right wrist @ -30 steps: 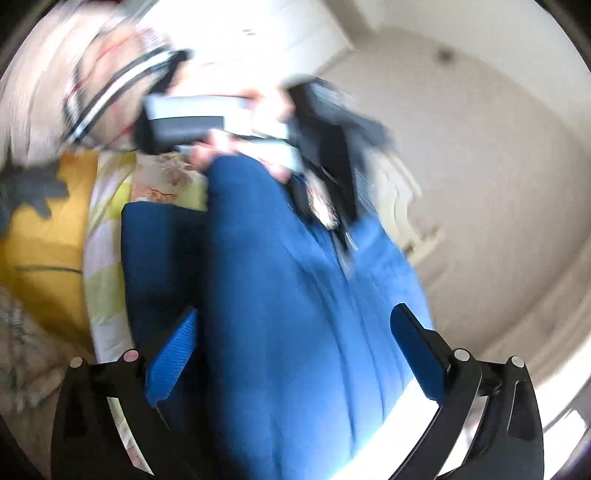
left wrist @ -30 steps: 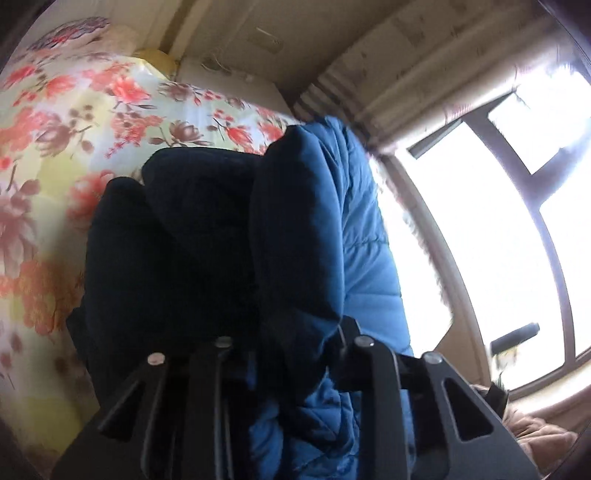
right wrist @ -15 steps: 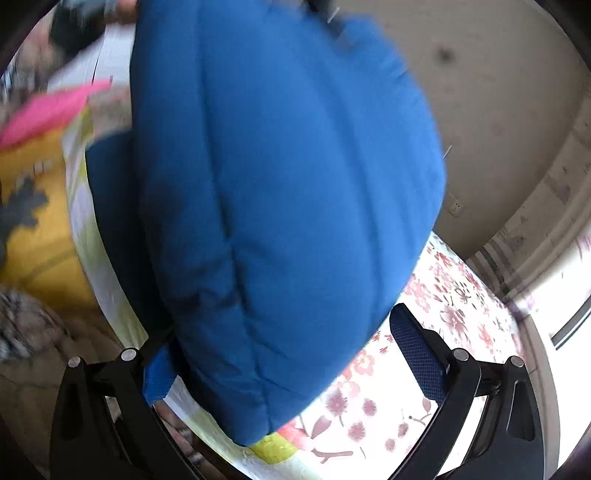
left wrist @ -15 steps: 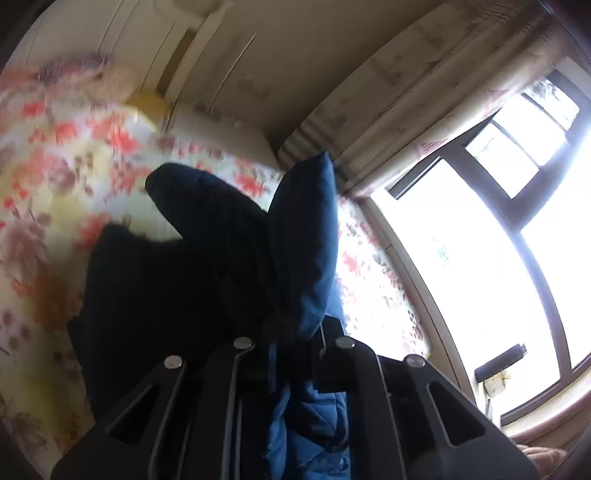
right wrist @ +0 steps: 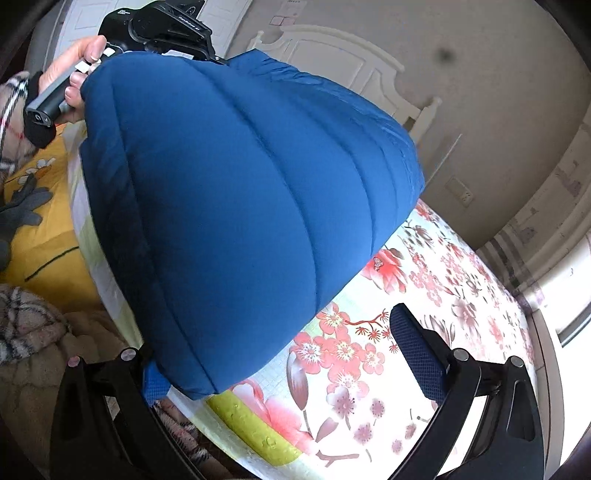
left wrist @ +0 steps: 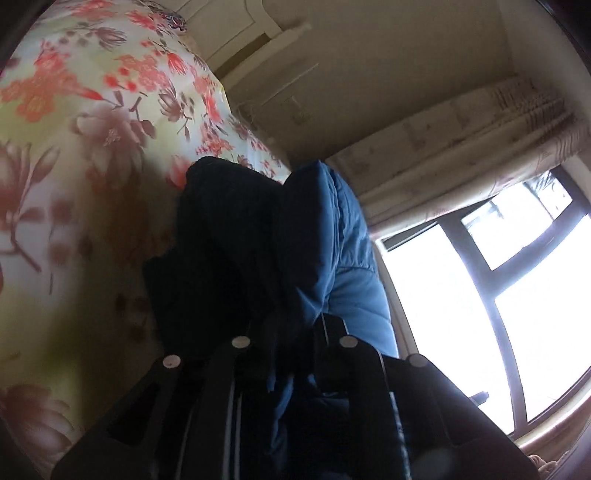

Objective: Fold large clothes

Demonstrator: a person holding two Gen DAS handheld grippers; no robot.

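Observation:
A blue puffer jacket [right wrist: 240, 206] is folded into a thick bundle on the flowered bed sheet [right wrist: 424, 295]. My left gripper [left wrist: 291, 332] is shut on the jacket's edge [left wrist: 321, 236], with dark folds bunched between its jaws; it also shows in the right wrist view [right wrist: 162, 26], held by a hand at the jacket's far side. My right gripper [right wrist: 288, 354] is open and empty, its fingers either side of the jacket's near end, not gripping it.
A white headboard [right wrist: 332, 51] stands behind the bed. A yellow cloth [right wrist: 40, 229] and plaid fabric [right wrist: 26, 325] lie to the left. A window [left wrist: 517, 295] and curtain [left wrist: 461, 147] are on the right.
The jacket has been lowered and folded over onto the bed. My left gripper has stayed shut on its edge. My right gripper has stayed open while its view steadied.

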